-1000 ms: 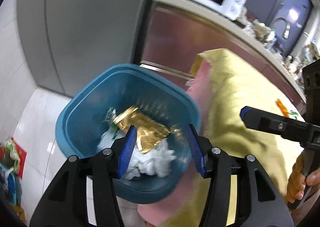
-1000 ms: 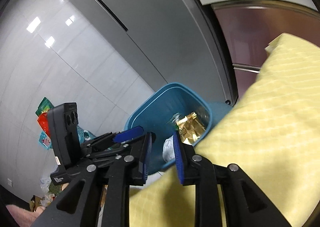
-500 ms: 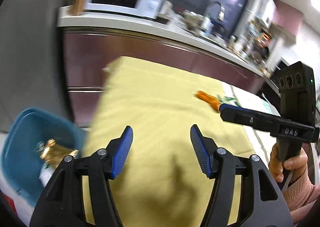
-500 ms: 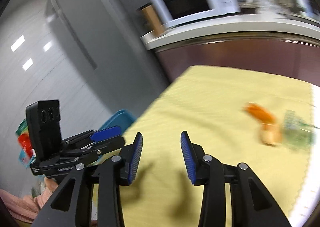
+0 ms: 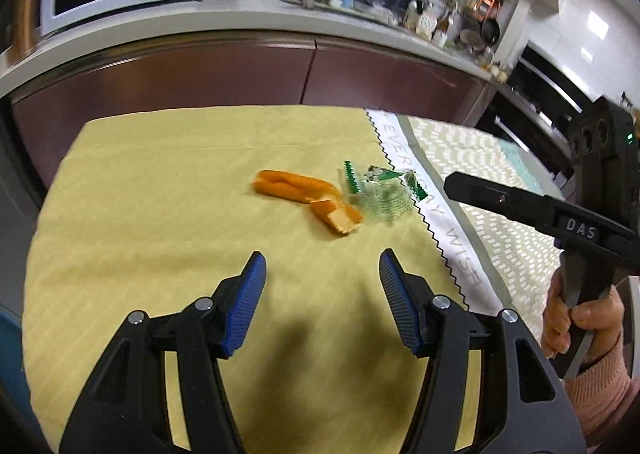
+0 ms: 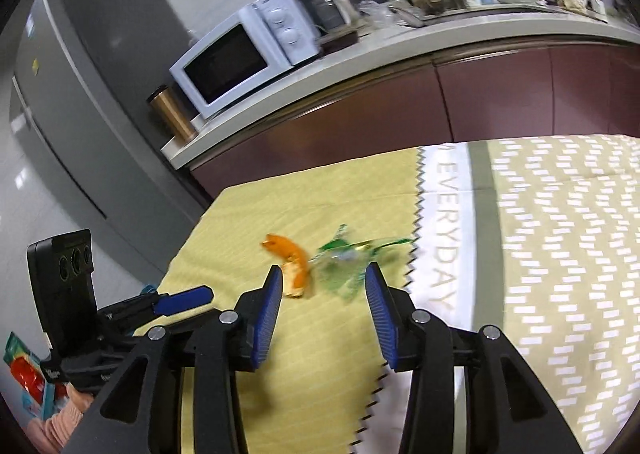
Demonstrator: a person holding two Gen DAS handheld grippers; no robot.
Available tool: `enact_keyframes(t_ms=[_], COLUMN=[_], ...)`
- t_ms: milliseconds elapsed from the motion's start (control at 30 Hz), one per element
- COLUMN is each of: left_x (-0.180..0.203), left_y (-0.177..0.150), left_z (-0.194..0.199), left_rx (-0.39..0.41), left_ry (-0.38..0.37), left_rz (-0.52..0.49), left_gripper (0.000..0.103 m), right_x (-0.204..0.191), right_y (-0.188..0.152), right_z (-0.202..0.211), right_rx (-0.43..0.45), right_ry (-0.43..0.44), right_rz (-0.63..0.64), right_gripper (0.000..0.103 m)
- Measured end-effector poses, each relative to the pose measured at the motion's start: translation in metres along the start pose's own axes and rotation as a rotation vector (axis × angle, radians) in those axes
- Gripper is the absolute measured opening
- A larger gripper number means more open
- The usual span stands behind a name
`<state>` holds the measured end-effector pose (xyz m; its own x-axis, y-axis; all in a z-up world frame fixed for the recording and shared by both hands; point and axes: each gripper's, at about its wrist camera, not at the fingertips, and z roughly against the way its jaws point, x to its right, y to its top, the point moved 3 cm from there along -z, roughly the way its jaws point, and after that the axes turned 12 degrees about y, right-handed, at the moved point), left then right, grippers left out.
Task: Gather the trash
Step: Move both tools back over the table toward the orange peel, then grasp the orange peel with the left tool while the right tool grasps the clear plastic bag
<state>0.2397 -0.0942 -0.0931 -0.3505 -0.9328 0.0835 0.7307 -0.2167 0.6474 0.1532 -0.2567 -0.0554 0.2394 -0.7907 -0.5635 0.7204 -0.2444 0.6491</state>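
orange peel [image 5: 304, 192] curved, torn | wrapper [image 5: 380, 190] clear-green, crumpled, touching

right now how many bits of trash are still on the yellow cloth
2: an orange peel mid-cloth, and a clear green-printed wrapper touching its right end by the zigzag edge. Anything under the tongs would be hidden.

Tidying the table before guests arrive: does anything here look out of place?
Yes. An orange peel and a crumpled clear-green wrapper lie loose, side by side, on the yellow tablecloth. Both grippers are open and empty.
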Motion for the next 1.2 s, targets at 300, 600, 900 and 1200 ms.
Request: enact_keyframes(t_ms=[300,600,900,1200], left_x=[0.014,0.009,0.007,0.004], left_y=[0.018,0.030,0.028,0.012], left_z=[-0.050,-0.072,-0.070,-0.034], left_rx=[-0.102,-0.133,-0.130,-0.071], left_ry=[-0.022,-0.048,-0.059,-0.030], left_rz=[0.047,0.097,0.113,0.064], left_gripper=[0.046,0.019,0.009,0.008], right_x=[0.016,0.037,0.036,0.020], right_y=[0.001,-0.002,-0.004,-0.005], right_z=[-0.022,-0.030,-0.026,-0.018], right_rx=[-0.035,-0.050,-0.034,-0.028], right_ry=[-0.017,0.011,0.033,0.087], right_rz=[-0.034,-0.102,-0.103,-0.075], right_gripper=[0.042,0.027,0.008,0.003])
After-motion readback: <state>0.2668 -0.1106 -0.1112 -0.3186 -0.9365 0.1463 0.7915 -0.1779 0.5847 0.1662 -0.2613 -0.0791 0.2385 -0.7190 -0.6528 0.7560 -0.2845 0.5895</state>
